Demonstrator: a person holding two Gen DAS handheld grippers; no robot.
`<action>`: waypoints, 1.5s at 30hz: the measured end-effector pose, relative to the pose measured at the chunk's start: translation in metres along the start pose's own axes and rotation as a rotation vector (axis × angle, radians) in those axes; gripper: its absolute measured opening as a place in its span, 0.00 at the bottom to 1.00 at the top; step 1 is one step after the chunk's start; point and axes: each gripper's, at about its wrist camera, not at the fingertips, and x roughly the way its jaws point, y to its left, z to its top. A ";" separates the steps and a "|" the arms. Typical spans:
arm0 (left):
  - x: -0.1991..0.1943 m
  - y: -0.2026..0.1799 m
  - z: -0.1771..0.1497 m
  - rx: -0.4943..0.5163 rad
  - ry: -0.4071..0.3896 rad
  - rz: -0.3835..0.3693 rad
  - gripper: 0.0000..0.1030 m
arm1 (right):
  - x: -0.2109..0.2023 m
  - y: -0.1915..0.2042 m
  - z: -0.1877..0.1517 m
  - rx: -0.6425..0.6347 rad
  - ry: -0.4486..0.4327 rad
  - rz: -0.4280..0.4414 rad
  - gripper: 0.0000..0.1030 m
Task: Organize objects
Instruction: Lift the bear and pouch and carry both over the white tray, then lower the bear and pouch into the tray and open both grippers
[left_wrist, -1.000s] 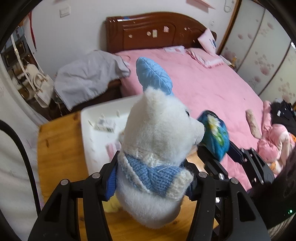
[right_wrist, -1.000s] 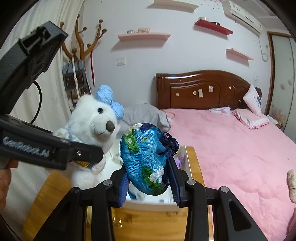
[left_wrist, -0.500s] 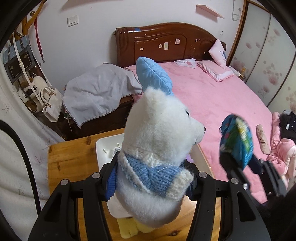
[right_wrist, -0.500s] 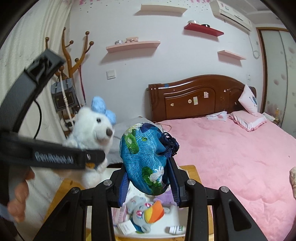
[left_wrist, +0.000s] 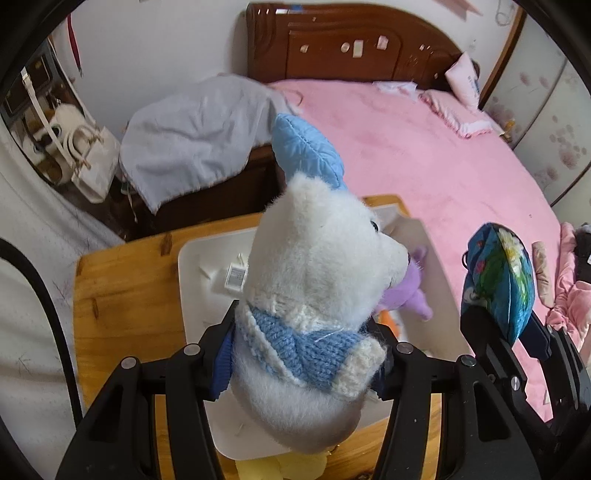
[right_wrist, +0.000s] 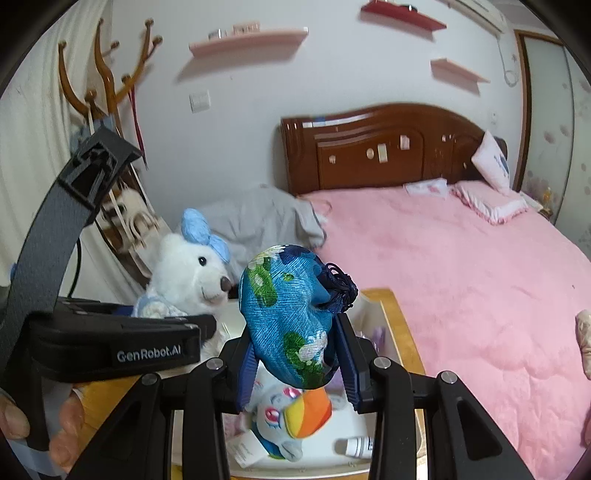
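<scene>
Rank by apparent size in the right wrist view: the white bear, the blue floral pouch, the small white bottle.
1. Blue floral pouch, nearest the camera, so its lead is unsure.
2. White bear, partly hidden.
3. Small white bottle, clearly smallest.

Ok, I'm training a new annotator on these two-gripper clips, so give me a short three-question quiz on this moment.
1. True or false: the left gripper is shut on the white teddy bear.
2. What does the right gripper hold? A) a small white bottle B) the blue floral pouch C) a purple plush
3. Fill in: beneath both held items sits a white ____ on the wooden table.

Key:
1. True; its fingers press the bear's knitted blue collar from both sides.
2. B; the small white bottle and the purple plush lie in the tray.
3. tray
</scene>
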 end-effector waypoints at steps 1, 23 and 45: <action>0.005 0.002 0.000 -0.003 0.011 0.006 0.59 | 0.005 0.000 -0.003 0.000 0.018 -0.003 0.38; 0.036 0.017 -0.013 0.068 0.111 0.097 0.91 | 0.042 0.011 -0.037 -0.044 0.199 -0.027 0.62; -0.014 0.013 -0.041 0.115 0.062 0.109 0.91 | -0.001 0.003 -0.048 -0.031 0.196 -0.005 0.62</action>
